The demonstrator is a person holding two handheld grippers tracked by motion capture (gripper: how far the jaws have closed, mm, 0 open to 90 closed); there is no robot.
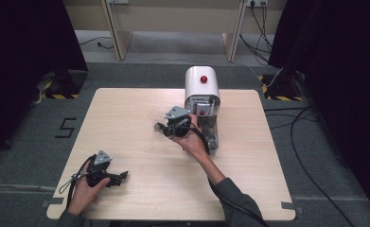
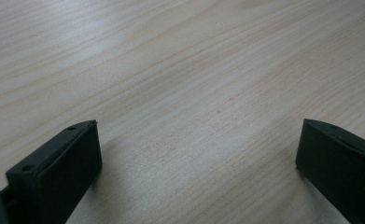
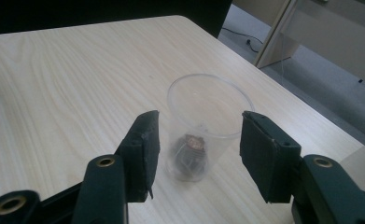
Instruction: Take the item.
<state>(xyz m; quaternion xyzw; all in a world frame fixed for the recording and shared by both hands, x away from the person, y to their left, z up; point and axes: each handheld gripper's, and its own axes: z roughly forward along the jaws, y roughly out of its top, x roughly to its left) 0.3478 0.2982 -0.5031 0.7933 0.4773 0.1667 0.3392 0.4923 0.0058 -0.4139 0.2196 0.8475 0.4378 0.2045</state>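
My right claw is spread wide, its two black jaws standing either side of a clear plastic cup without quite touching its wall, so it grips nothing. The cup stands upright on the tabletop, toward the far edge and just left of a white machine with a red knob on top. Something small and dark lies in the bottom of the cup; I cannot make out what it is through the plastic.

My left claw is released too, jaws far apart over bare wood, holding nothing. From above, it rests near the tabletop's near left corner, in my left hand.

From above the cup is nearly lost behind my right claw, showing as a faint glassy outline. The lower front of the machine is partly hidden by my right hand.

The tabletop is pale wood with rounded corners. It stands on grey carpet, with black curtains at both sides, loose cables on the floor to the right, and the legs of a wooden desk beyond.
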